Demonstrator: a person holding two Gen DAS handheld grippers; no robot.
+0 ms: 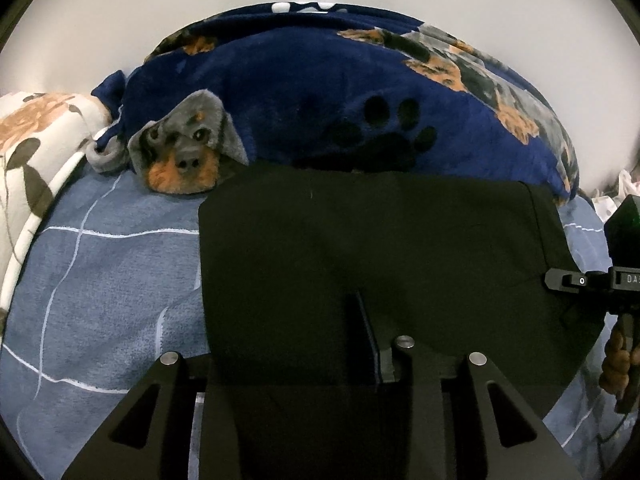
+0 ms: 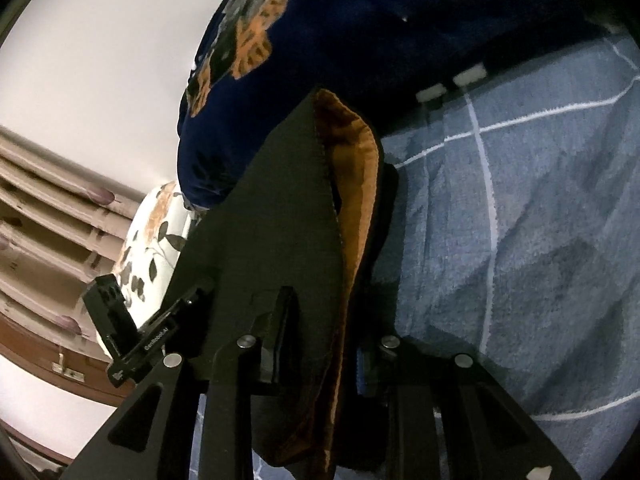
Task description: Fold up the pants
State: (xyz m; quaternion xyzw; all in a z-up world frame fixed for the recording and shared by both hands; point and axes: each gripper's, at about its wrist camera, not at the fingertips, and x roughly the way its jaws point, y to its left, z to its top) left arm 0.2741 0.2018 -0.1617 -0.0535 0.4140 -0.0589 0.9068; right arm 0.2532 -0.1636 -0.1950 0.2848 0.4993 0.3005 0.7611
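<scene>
Black pants (image 1: 360, 248) folded flat on bed (image 1: 100, 280), far edge against navy paw-print blanket (image 1: 320, 92) along bed's far side. Left tool (image 1: 320, 320) over near edge of pants, jaws parted, cloth between, not pinched. Right tool (image 2: 324, 320) pinching pants' side edge, orange lining (image 2: 360, 168) showing, cloth lifted off bed.

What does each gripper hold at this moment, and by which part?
The right gripper is shut on the black pants, at an edge showing orange lining. For the left gripper, a grip cannot be told.
</scene>
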